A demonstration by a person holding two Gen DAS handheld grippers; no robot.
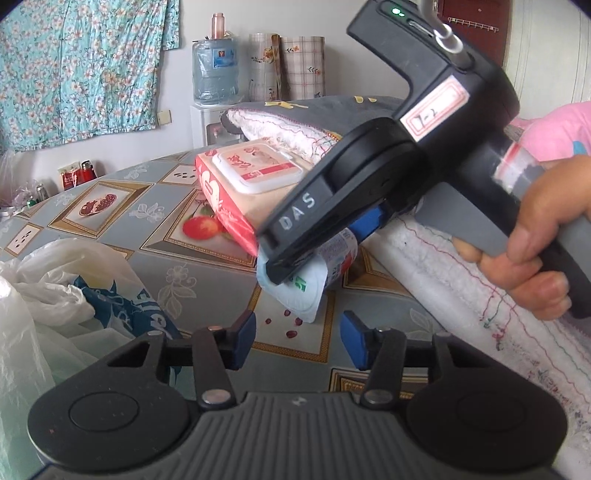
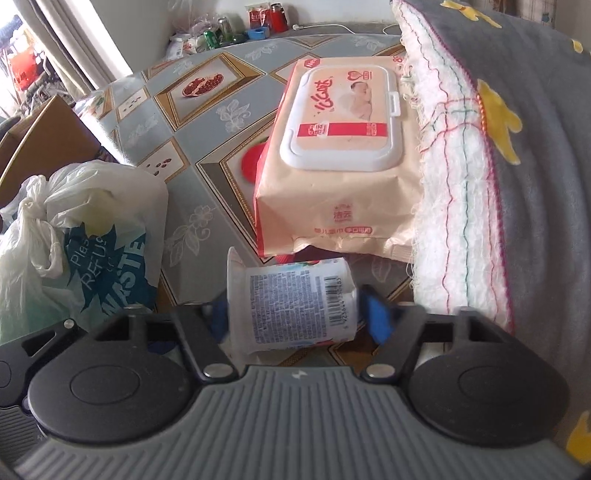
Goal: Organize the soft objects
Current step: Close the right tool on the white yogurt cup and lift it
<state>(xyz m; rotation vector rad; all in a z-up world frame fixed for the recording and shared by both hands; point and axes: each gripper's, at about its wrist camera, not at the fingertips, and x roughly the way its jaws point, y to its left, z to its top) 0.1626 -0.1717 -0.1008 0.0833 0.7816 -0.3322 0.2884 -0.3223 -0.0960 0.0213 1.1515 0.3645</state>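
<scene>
Right gripper [image 2: 291, 317] straddles the tipped yogurt cup [image 2: 291, 302] mid-worktop, grip unclear; left gripper [image 1: 297, 338] spread, empty.

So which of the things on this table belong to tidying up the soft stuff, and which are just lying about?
Part of the job:
yogurt cup, lying on its side between the right gripper's fingers
wet wipes pack
folded blanket

Just lying about:
plastic bags
water jug
cans and jars at the far edge
</scene>
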